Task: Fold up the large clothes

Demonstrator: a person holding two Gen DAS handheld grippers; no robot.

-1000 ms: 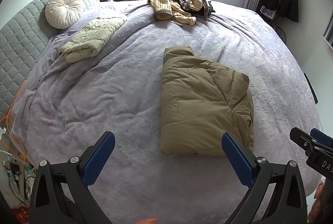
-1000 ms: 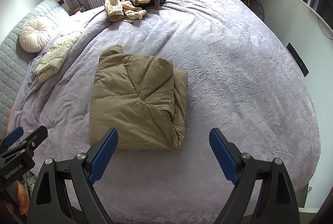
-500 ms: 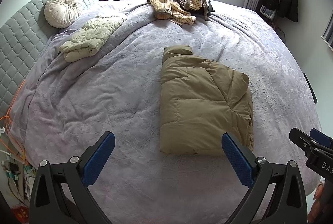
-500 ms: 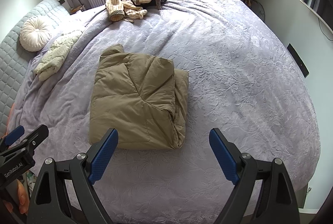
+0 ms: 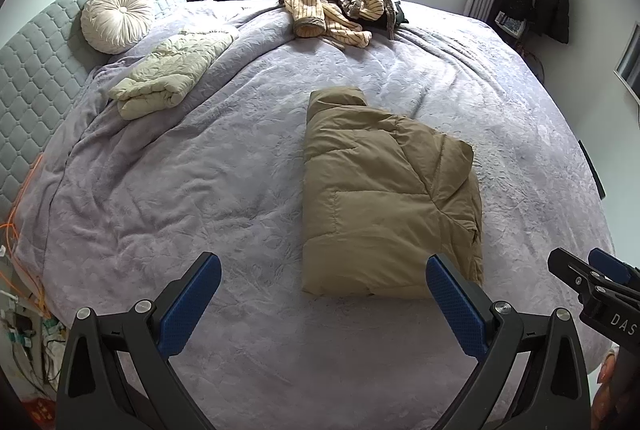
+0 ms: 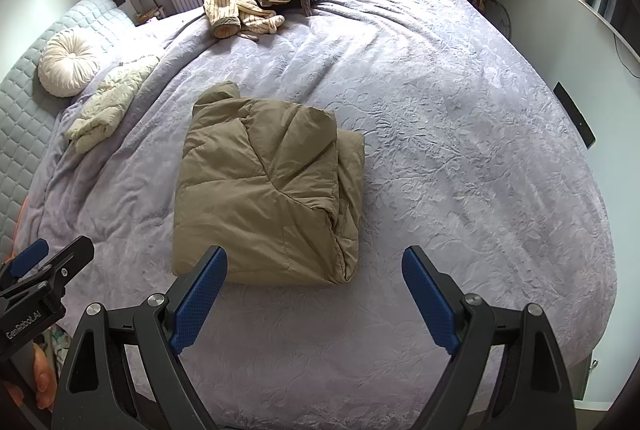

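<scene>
The tan puffer jacket lies folded into a thick, roughly square bundle on the lavender bedspread, near the middle of the bed and toward its near edge. Its collar end points to the far side, and a diagonal flap of fabric runs across its top. In the right wrist view the layered edges show along the bundle's right side, stacked fairly evenly. As a judgement, this garment looks finished: no sleeve or hem hangs loose from what can be seen.

Close to the headboard edge of the bed, a pale cream quilted garment sits in a loose fold just beside the round cushion. It appears already dealt with, though its folds are rougher. At the far edge of the bed, below the window, a heap of striped and dark clothes lies crumpled and unfolded; how many pieces it holds cannot be told. That heap is most likely what is left, so the task seems partly done, with 2 items folded and at least 1 to go.

The left gripper hovers above the near edge of the bed, jaws spread wide with nothing between them. The right gripper hangs likewise over the near edge, jaws wide apart and empty, the bundle's near edge just beyond them. Neither touches the jacket.
</scene>
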